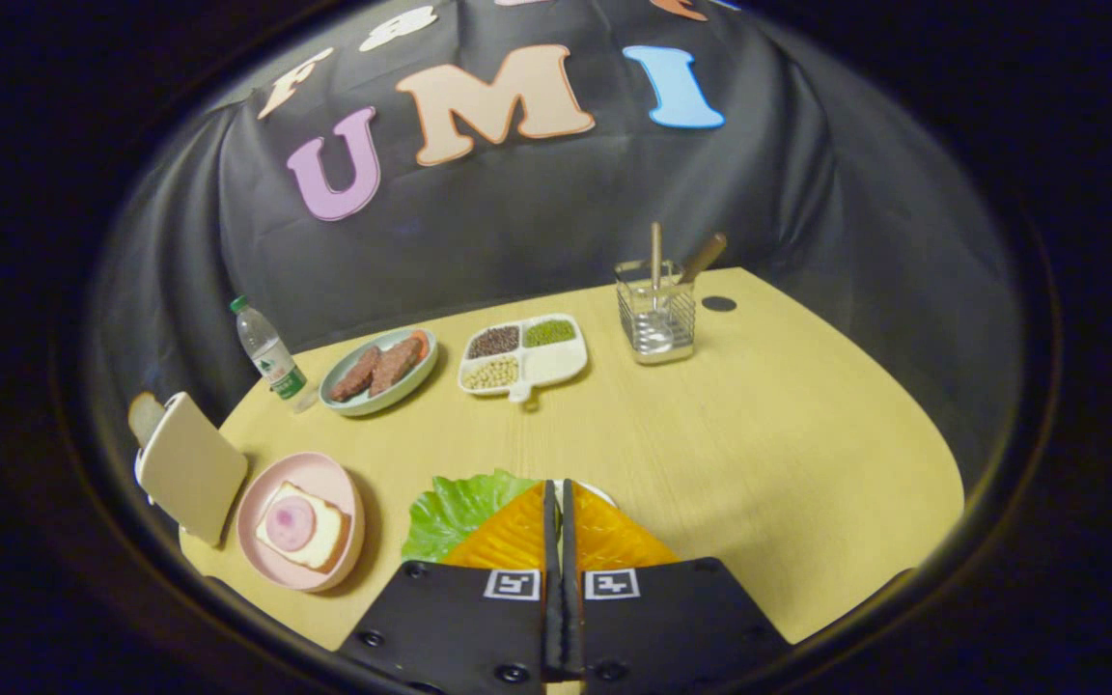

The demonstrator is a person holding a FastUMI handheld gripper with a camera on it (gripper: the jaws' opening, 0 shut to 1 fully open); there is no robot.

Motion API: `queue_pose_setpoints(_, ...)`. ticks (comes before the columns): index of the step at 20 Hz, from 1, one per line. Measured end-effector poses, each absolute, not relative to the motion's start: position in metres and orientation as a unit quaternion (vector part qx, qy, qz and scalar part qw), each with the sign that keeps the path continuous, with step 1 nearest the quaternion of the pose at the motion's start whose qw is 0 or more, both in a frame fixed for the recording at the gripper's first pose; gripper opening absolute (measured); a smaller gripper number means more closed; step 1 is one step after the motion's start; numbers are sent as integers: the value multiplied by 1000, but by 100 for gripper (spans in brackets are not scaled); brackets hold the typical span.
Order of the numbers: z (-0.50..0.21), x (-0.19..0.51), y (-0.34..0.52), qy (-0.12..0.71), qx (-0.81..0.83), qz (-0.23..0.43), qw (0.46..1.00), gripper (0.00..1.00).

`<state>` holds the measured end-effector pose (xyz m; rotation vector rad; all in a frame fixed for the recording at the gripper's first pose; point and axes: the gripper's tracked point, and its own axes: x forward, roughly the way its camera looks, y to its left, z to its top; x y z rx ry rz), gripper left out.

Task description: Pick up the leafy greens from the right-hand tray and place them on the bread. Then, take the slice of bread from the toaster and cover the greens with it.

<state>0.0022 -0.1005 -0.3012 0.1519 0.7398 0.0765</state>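
Gripper view, looking forward along my tool: the pale yellow wood-grain tabletop (759,434) spreads wide under the booth's black cloth wall (517,241). My gripper (557,487) sits low over its near edge, the two fingers drawn together with just a thin slit between them; whether they pinch anything I cannot tell. The green ruffled lettuce leaf (455,507) lies right under and to the left of the fingertips, on a white tray whose rim (599,494) peeks out just beyond them. Left of the leaf rests the round pink plate (276,565), carrying a square slice of bread (310,531) topped with a pink round of sliced meat (290,522). Further left stands the cream-coloured toaster (191,468), a second bread slice (144,415) poking up from it. Well beyond the fingers, a pale green oval dish (377,372) holds brown meat patties, and beside it a white divided tray (524,355) holds beans and grains in separate compartments. Right of that stands a clear square utensil holder (655,323) with wooden handles sticking out. A clear plastic water bottle (268,352) stands upright left of the green dish.
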Motion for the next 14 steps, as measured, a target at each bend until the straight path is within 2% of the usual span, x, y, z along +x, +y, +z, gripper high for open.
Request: queue_pose_setpoints(14,-202,10,3,291,32,116,949,3)
